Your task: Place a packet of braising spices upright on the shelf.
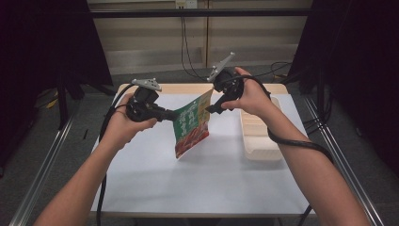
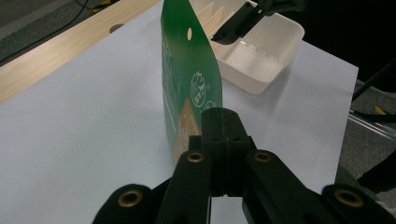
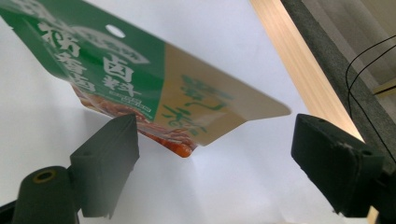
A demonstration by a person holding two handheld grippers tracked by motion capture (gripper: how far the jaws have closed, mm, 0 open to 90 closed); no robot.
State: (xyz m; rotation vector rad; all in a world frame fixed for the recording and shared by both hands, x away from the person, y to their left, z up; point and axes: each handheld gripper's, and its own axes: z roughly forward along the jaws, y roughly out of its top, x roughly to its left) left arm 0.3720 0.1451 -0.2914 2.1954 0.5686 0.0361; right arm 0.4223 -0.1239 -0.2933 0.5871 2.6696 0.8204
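The flat green-and-cream foil food pouch with red printing at its bottom [image 1: 191,123] is held up off the white paper-covered tabletop [image 1: 197,183], roughly over its middle, tilted so one lower corner hangs nearest the surface. The left hand-held gripper [image 1: 170,114] has it: seen along its own jaws in the left gripper view, they are pressed together on the pouch's edge [image 2: 187,88], with the card standing tall in front of them. The right hand-held gripper [image 1: 210,109] sits just off the pouch's upper right corner, its jaws spread wide; in the right gripper view the pouch [image 3: 140,88] floats between and beyond them, not touched by either.

To my eye this is a handover or a two-handed carry being set up, with the left holding steady while the right lines up on the free corner. The shallow cream plastic compartment tray [image 1: 259,134] waits at the right of the tabletop, near the right hand, and looks the likely destination. Next, the right jaws would need to slide onto the corner and close squarely before the left lets go; the pouch is thin and floppy, so a shallow bite could slip.
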